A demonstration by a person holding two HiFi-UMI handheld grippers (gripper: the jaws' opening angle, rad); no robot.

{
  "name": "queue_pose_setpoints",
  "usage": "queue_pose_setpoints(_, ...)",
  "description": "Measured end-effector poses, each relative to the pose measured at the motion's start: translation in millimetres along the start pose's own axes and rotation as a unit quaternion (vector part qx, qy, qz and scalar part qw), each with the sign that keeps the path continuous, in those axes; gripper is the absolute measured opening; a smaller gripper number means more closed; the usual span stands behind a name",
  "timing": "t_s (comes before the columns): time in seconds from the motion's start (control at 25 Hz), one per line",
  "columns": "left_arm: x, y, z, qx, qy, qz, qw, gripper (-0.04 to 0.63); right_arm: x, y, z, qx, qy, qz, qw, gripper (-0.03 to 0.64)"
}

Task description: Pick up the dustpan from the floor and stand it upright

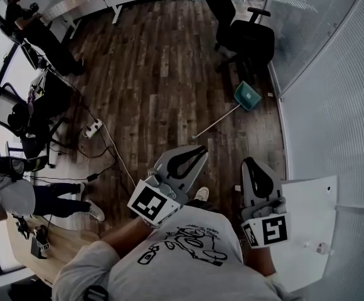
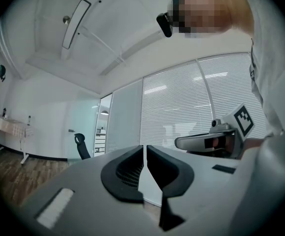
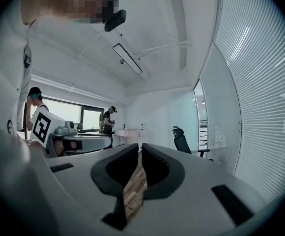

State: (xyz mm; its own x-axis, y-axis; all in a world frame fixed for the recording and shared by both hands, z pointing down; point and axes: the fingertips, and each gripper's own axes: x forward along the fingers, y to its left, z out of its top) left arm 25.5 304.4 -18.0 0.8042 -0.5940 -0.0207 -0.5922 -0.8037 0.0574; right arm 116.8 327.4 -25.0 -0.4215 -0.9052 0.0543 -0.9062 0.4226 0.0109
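A teal dustpan [image 1: 247,96] lies on the wooden floor near the glass wall, and its long thin handle [image 1: 216,123] runs back toward me. Both grippers are held at chest height, well short of it. My left gripper [image 1: 199,150] points toward the handle's near end, with its jaws shut and nothing between them [image 2: 145,149]. My right gripper [image 1: 250,162] sits beside it to the right, also shut and empty [image 3: 139,149]. Neither gripper view shows the dustpan.
A black office chair [image 1: 248,39] stands just beyond the dustpan. A power strip [image 1: 93,129] with cables lies on the floor to the left. People sit and stand at the left by the desks. A white table [image 1: 307,209] is at my right.
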Motion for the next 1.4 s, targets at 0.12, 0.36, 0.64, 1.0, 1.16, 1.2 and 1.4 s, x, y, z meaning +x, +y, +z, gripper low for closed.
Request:
queue_pose_setpoints(0.12, 12, 3, -6, 0.002, 0.003, 0.003, 1.0, 0.017, 4, -14, -6, 0.004, 0.005, 0.001, 1.0, 0.021)
queue_pose_setpoints(0.36, 30, 18, -8, -0.012, 0.004, 0.013, 0.9998, 0.017, 25, -29, -9, 0.004, 0.008, 0.007, 1.0, 0.021)
queue_pose_setpoints(0.64, 51, 56, -11, -0.015, 0.003, 0.015, 0.9998, 0.017, 70, -41, -10, 0.001, 0.01, 0.016, 1.0, 0.021)
queue_pose_setpoints(1.0, 84, 155, -9, -0.018, -0.004, 0.017, 0.9997, 0.017, 176, -50, -6, -0.012, 0.015, 0.032, 0.999, 0.021)
queue_pose_setpoints(1.16, 99, 205, -3, -0.017, -0.009, 0.019, 0.9996, 0.017, 228, -56, -1, -0.014, 0.015, 0.033, 0.999, 0.021)
queue_pose_setpoints(1.2, 102, 216, 0, -0.017, -0.01, 0.018, 0.9996, 0.017, 240, -56, 2, -0.014, 0.014, 0.033, 0.999, 0.021)
queue_pose_setpoints(1.4, 114, 263, 4, -0.017, -0.01, 0.015, 0.9997, 0.017, 288, -60, 9, -0.015, 0.011, 0.028, 0.999, 0.021)
